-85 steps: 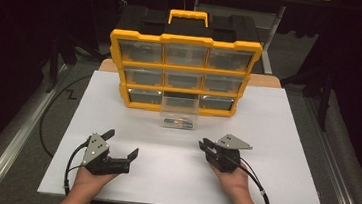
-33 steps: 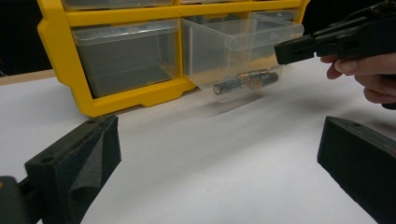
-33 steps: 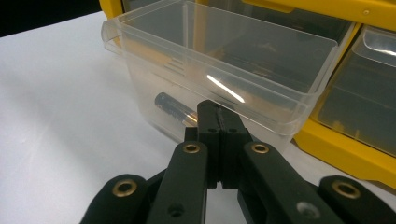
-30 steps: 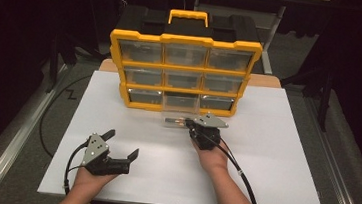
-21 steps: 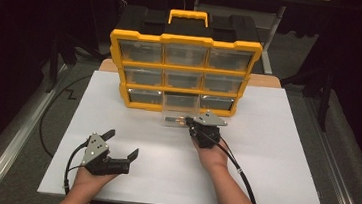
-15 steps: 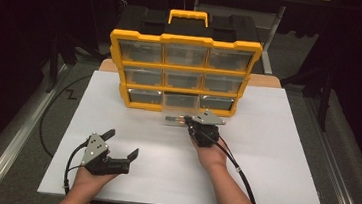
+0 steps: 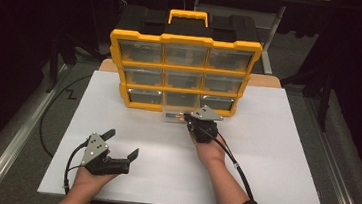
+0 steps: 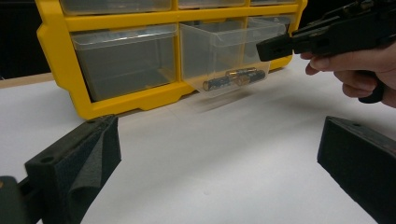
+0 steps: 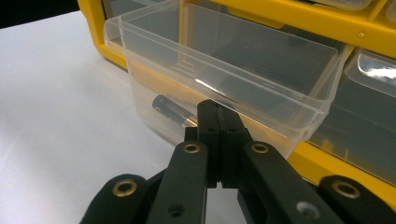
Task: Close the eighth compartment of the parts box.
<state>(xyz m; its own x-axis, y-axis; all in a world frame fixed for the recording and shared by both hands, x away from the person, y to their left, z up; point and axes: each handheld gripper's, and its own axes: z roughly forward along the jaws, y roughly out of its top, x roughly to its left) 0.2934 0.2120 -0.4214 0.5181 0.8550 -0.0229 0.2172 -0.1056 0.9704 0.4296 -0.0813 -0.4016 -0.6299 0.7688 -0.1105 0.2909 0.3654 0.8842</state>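
Between my right gripper [image 9: 218,112]'s black jaws no gap is left: they are pressed together, their tips right at the front wall of the clear plastic drawer [image 9: 224,84], below its rim; whether they actually pinch that wall or only touch it I cannot tell. That drawer stands pulled partway out of the middle slot in the bottom row of the yellow-framed organiser cabinet with clear drawers [image 7: 184,72], its long axis running across the cabinet's front and its open top facing up. On its floor lie dark cylindrical batteries with copper-coloured ends [image 8: 236,78], their long axes parallel to the drawer's front wall, pointing along the cabinet's face from side to side. My left gripper [image 7: 119,151] rests low near the front edge of the white tabletop sheet [image 7: 274,156], well apart from the cabinet, with its jaws spread wide and nothing between them. They aim toward the cabinet's lower row. A black cable [image 7: 238,168] trails from my right gripper back along my forearm.
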